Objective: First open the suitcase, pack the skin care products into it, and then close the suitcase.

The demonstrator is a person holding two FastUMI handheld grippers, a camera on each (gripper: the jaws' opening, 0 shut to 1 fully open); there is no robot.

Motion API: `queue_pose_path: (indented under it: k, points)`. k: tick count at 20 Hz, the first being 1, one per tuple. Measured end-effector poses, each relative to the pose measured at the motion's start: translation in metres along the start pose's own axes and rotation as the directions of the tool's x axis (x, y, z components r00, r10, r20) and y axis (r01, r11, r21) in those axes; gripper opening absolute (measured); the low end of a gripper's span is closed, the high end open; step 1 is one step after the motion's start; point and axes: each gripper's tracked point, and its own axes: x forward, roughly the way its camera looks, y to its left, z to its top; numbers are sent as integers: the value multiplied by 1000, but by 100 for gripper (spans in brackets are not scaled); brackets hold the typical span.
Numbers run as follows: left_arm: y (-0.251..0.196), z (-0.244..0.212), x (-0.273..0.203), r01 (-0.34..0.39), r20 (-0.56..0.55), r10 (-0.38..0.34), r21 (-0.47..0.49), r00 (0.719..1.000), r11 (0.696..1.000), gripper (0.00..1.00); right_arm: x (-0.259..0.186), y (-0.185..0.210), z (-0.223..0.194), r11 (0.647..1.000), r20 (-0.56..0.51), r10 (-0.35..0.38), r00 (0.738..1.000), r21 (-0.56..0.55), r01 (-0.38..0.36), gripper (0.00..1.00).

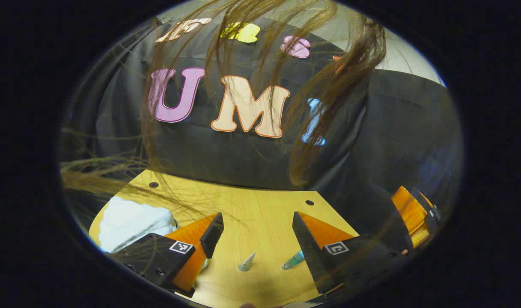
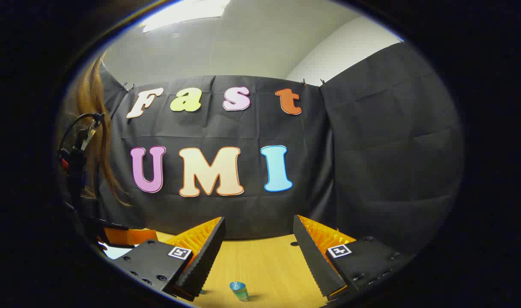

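Both tools held above the worktop [image 1: 260, 214], each with fingers spread wide and gripping nothing. Left tool [image 1: 257, 231]: a pale conical tube [image 1: 247, 262] and a teal-tipped tube [image 1: 293, 260] lie just ahead and below, between its fingers; a white soft bag-like thing [image 1: 129, 222], possibly the suitcase, sits off its left finger. Right tool [image 2: 259, 239]: a teal-capped bottle [image 2: 239, 291] stands below. Judgement: nothing packed yet. Lower and tilt the views down first; confirm the case before reaching.

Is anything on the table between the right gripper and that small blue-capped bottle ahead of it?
Nothing visible. The blue-capped bottle stands on bare table just ahead of the open right gripper, between the lines of its two fingers.
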Motion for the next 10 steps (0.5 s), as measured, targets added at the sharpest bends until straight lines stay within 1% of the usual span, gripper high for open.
queue_pose_path:
  k: [2, 4, 7, 10]
  points:
    - [2, -3, -1, -4, -4, 4, -4, 1000, 1000, 95, -2, 6, -6, 1000, -13, 19, 1000, 3, -19, 99]
    - [6, -6, -4, -17, -16, 17, -12, 1000, 1000, 95, -4, 16, -20, 998, -52, 55, 997, 13, -54, 99]
    - [25, -14, -11, -75, -33, 74, -10, 997, 997, 95, -6, 35, -35, 993, -96, 116, 989, 2, -116, 99]
    - [49, -25, -14, -128, -72, 126, -28, 989, 991, 95, -7, 49, -42, 985, -117, 170, 978, 0, -171, 99]
